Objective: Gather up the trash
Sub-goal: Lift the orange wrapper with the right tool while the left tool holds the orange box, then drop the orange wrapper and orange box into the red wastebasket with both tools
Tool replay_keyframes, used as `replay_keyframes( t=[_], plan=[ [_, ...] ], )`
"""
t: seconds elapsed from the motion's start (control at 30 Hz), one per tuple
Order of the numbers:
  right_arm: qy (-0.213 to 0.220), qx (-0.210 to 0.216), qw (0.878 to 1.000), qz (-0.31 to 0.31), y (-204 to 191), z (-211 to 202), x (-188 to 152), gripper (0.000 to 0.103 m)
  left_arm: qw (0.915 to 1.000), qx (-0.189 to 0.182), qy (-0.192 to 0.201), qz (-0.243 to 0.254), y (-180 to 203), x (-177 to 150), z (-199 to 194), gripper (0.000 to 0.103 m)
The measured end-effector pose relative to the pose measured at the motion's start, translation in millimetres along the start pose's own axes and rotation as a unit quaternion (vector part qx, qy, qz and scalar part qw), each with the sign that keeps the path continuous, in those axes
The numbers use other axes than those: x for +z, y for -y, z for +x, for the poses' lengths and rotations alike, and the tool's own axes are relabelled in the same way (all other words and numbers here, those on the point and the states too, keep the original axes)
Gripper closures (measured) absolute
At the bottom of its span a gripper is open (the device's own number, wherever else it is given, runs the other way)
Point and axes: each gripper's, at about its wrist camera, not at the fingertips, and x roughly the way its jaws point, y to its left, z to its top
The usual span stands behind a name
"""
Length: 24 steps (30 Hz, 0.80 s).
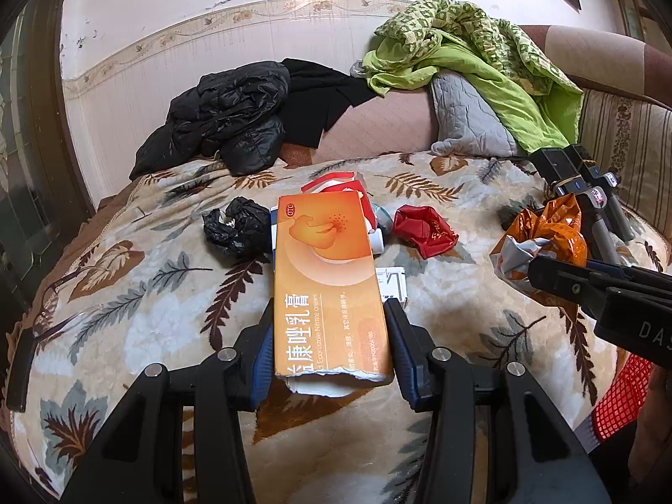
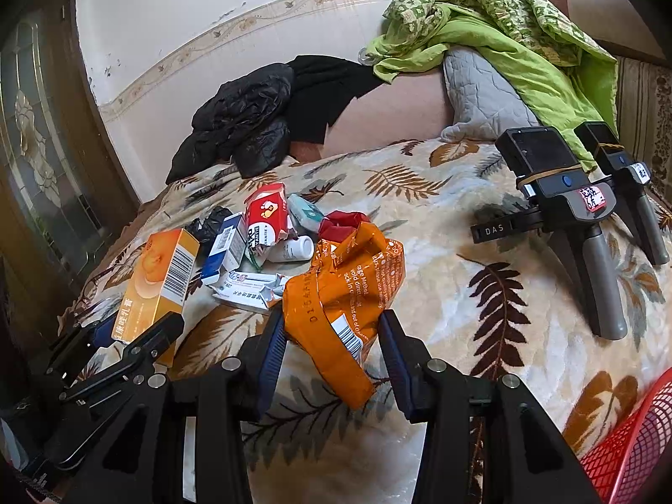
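My left gripper (image 1: 329, 336) is shut on a long orange medicine box (image 1: 327, 269), its blue pads pressing both long sides; the torn end faces the camera. In the right wrist view my right gripper (image 2: 332, 336) is shut on a crumpled orange wrapper (image 2: 348, 294), which hangs between the pads above the leaf-patterned blanket (image 2: 462, 336). Behind both lies a pile of trash: a black bag (image 1: 235, 227), a red wrapper (image 1: 424, 227), a red-and-white box (image 2: 266, 214), a blue-and-white box (image 2: 227, 248), a small white bottle (image 2: 294, 250) and a flattened white carton (image 2: 248, 290).
A red mesh basket (image 2: 630, 441) sits at the lower right edge. Two spare handheld grippers (image 2: 567, 210) lie on the blanket to the right. A black jacket (image 2: 248, 126), a grey pillow (image 2: 483, 96) and green cloth (image 2: 525, 42) are heaped against the wall behind.
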Motion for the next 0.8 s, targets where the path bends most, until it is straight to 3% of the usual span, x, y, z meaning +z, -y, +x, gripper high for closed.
replay_keyframes(
  t=[0.8],
  plan=[
    [0.006, -0.002, 1.000, 0.007, 1, -1, 0, 0.055, 0.9999, -0.015, 0.003, 0.006, -1, -3, 1, 0.057]
  ],
)
